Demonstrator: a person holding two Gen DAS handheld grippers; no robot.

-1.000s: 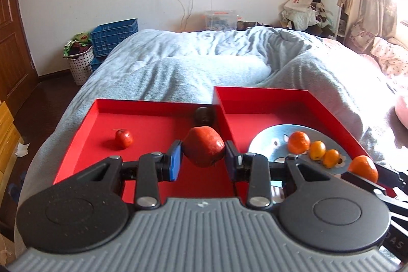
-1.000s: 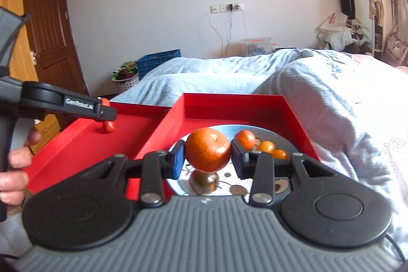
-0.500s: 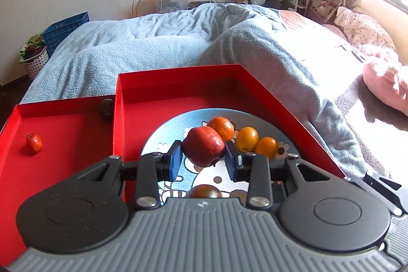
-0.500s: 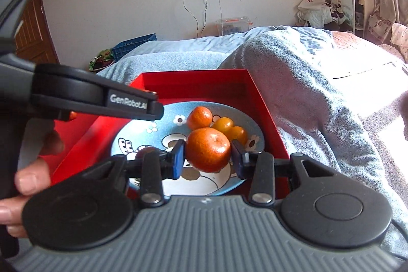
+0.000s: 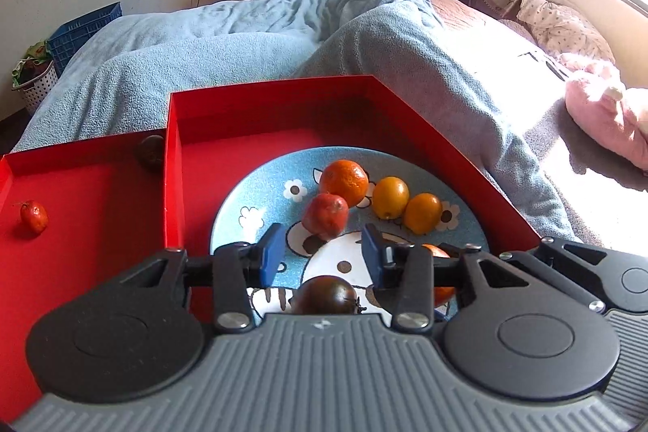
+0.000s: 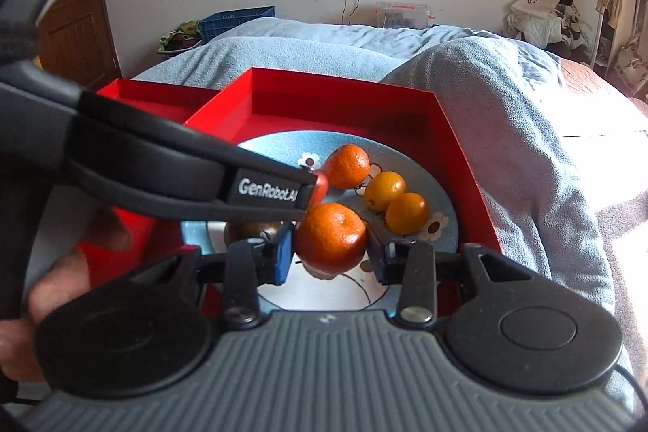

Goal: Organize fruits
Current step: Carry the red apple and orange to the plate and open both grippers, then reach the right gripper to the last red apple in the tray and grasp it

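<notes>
Left gripper [image 5: 322, 254], jaws apart: the red fruit [image 5: 325, 214] lies on the blue plate [image 5: 259, 197] just ahead of the gap, touching neither pad. Right gripper [image 6: 330, 250], jaws clamped on an orange [image 6: 331, 235] above the plate's near edge. Ahead sit another orange [image 5: 344, 182] and two yellow fruits [image 5: 407, 204]; the red tray [image 5: 279, 96] wall closes the far side. The left gripper's arm reads "GenRobot.AI" [image 6: 267, 191].

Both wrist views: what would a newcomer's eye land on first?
The blue cartoon plate in the right red tray, holding a mandarin, two yellow-orange kumquats and a red fruit lying just beyond the open left claw. Then the right claw, shut on a big mandarin above the plate.
</notes>
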